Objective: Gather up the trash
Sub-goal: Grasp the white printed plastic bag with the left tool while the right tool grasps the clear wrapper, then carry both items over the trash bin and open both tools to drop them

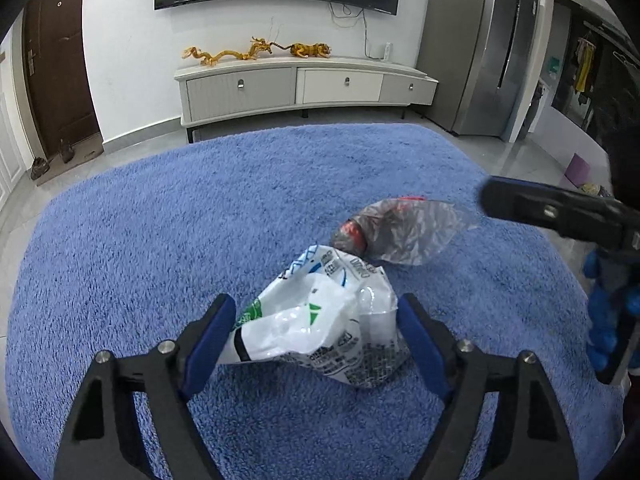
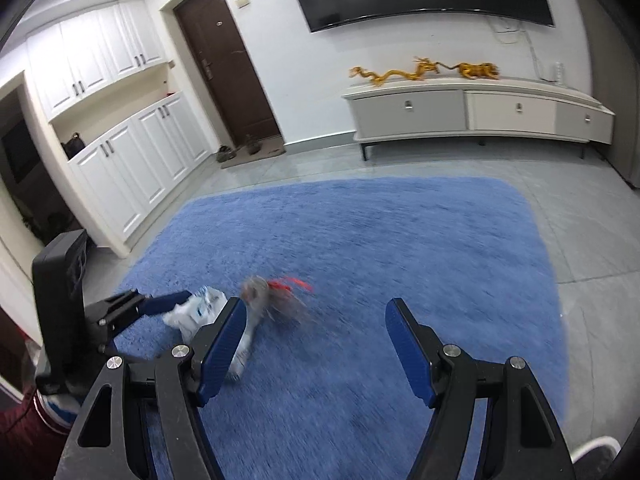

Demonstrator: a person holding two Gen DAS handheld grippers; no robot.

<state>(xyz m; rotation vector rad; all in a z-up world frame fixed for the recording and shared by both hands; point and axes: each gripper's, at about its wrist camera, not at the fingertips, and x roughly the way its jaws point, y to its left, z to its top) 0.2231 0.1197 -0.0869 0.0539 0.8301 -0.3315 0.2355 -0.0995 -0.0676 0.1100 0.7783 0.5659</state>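
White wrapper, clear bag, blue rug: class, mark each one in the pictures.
White wrapper (image 1: 320, 328), left wrist view, crumpled middle.
Clear bag (image 1: 404, 232), left wrist view, centre of the film.
Blue rug (image 2: 400, 232), right wrist view, bare pile.

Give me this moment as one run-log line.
left gripper: open, straddling white wrapper, pads not yet pressing | right gripper: open, empty | clear bag: beside wrapper on blue rug | nothing collected yet

Shaggy blue pile rug (image 1: 200, 220); glossy, crinkled white plastic wrapper (image 1: 316, 328); farther right, clear crumpled plastic bag (image 1: 404, 232); polished grey floor tiles (image 2: 592, 220).
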